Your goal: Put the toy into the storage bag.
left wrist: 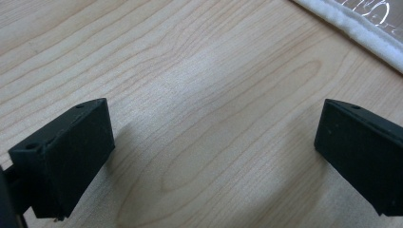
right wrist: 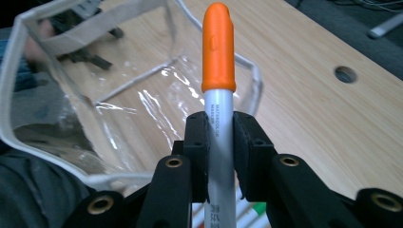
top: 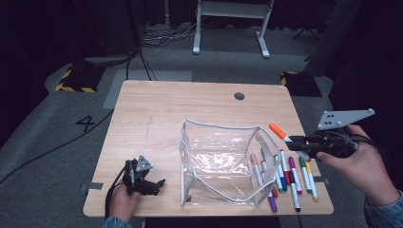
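Dark room behind, grey floor with cables, a white frame stand (top: 231, 19) at the far end; nearer, a light wooden tabletop (top: 157, 114) with a round hole (top: 239, 96) near its far edge. Mid-tabletop, a clear plastic pouch (top: 223, 161) with white piping, mouth gaping upward. Just right of the pouch, a row of capped markers (top: 290, 178) lying flat near the front edge (caps purple, pink, yellow, green, red among them). Right tongs (top: 291, 139) clamped on an orange-capped marker (top: 277, 131), white barrel pinched between the pads, cap jutting past the tips and raised off the wood, over the pouch's right rim (right wrist: 252, 71). Left tongs (top: 159, 183) low at the front-left corner, spread wide with nothing between, bare wood under them, apart from the pouch's piped edge (left wrist: 351, 26).
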`<action>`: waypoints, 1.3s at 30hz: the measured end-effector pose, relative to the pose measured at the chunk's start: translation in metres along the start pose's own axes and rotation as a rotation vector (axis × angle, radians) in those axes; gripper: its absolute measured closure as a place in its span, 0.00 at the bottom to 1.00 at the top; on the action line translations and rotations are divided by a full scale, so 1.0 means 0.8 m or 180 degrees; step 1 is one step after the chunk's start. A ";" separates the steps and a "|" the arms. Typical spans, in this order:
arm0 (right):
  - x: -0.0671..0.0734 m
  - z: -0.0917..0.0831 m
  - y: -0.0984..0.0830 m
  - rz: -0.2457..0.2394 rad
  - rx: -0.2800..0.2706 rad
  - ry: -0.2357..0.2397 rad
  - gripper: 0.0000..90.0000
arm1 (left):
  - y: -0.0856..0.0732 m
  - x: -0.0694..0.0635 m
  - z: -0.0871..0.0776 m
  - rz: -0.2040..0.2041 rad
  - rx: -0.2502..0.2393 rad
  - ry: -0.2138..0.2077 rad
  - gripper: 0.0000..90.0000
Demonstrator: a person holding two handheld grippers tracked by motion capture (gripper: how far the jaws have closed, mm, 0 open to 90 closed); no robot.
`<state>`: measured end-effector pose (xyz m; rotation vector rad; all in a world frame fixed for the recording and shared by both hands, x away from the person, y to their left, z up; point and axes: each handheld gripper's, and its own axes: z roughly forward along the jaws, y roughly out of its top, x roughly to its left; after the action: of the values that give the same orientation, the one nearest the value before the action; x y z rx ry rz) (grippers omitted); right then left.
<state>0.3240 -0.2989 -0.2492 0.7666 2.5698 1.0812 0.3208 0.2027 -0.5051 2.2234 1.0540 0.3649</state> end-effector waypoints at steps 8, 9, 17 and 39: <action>0.017 0.026 0.032 -0.0209 0.0083 0.0169 0.86 | 0.000 0.001 0.000 -0.0026 0.0010 0.0018 0.00; 0.019 0.030 0.035 -0.0226 0.0094 0.0201 0.86 | 0.000 0.001 0.000 -0.0027 0.0012 0.0023 0.00; 0.040 0.066 0.060 -0.0474 0.0232 0.0454 0.86 | 0.000 0.000 0.000 -0.0081 -0.0008 0.0046 0.00; 0.096 0.150 0.075 -0.0852 0.0797 0.0893 0.86 | 0.000 0.002 0.000 -0.0168 0.0000 0.0121 0.00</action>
<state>0.3324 -0.1504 -0.2908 0.3205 2.9766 0.8457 0.3219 0.2041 -0.5052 2.1920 1.1302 0.3856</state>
